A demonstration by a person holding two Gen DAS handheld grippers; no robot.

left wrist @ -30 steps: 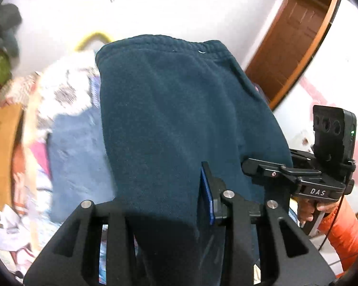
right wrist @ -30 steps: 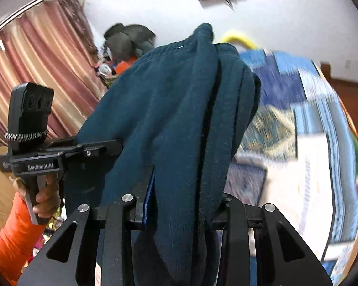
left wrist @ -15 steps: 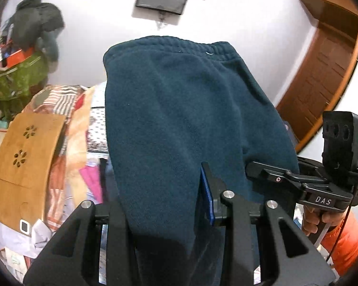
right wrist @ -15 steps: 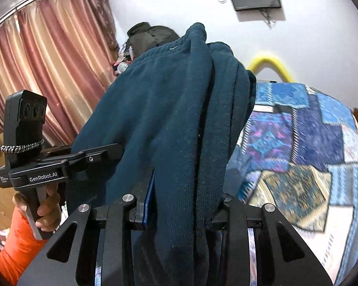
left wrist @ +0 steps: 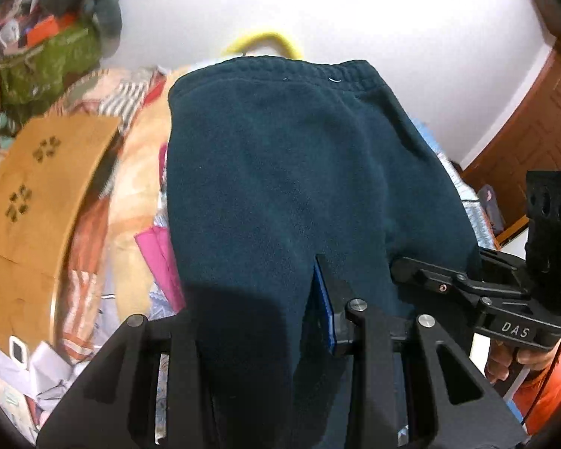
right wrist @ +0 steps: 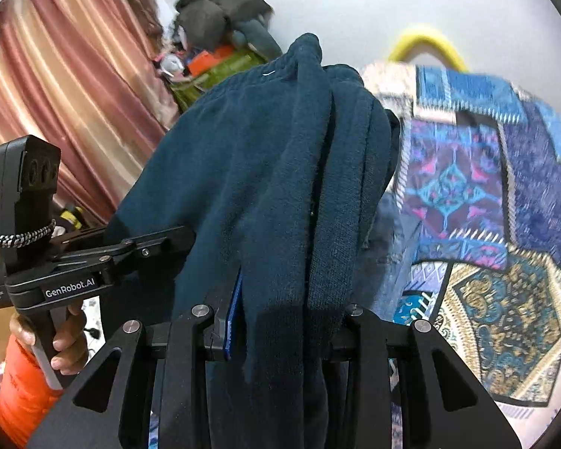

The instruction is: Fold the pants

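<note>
Ahead of both sets of jaws lay the bed [right wrist: 505,194], its patchwork cover spread beyond and to the right of the right gripper [right wrist: 284,321], well below the cloth. Between the jaws and that bed hung the pants [left wrist: 288,187], dark teal fleece, held aloft with the elastic waistband at the far end and the long axis running straight away from each set of jaws. The left gripper [left wrist: 258,318] was clamped on the cloth's near edge, its jaws pinched together with fabric spilling over them; the right gripper's jaws were likewise closed on a bunched edge. Neither hand seemed nearer the bed, as both gripped the same near end side by side. The left wrist view showed the pants' broad flat face and the cardboard box [left wrist: 30,202] off to the left of the jaws; the right wrist view alone showed the stacked layers edge-on, suggesting a lengthwise fold was already made, and the curtain [right wrist: 67,104].
</note>
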